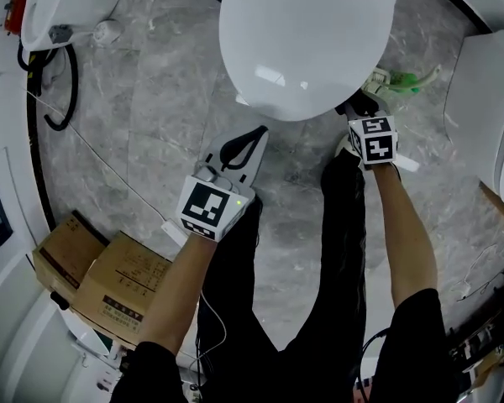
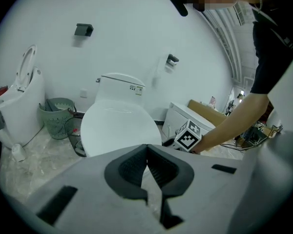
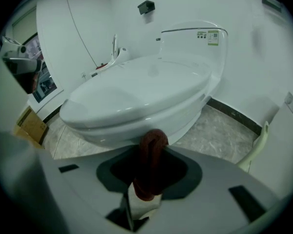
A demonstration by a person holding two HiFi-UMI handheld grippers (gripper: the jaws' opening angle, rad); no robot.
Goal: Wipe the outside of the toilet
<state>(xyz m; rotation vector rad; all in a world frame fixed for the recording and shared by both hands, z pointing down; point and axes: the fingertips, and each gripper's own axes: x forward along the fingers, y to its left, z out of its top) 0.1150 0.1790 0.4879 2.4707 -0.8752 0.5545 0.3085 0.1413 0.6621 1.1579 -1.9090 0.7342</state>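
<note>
The white toilet (image 1: 307, 40), lid down, fills the top middle of the head view. My right gripper (image 1: 359, 105) is at the bowl's front right, just under the lid's edge. In the right gripper view it (image 3: 152, 155) is shut on a dark red cloth (image 3: 154, 139) that sits close below the toilet (image 3: 141, 96) rim. My left gripper (image 1: 259, 134) hangs over the floor in front of the bowl, a little apart from it. Its jaws (image 2: 146, 149) are shut with nothing between them and point at the toilet (image 2: 118, 126).
Cardboard boxes (image 1: 109, 275) lie on the marble floor at lower left. A second toilet (image 1: 59, 7) and a black hose (image 1: 63, 91) are at upper left. A white fixture (image 1: 496, 116) stands on the right. A green basket (image 2: 58, 116) sits beside the toilet.
</note>
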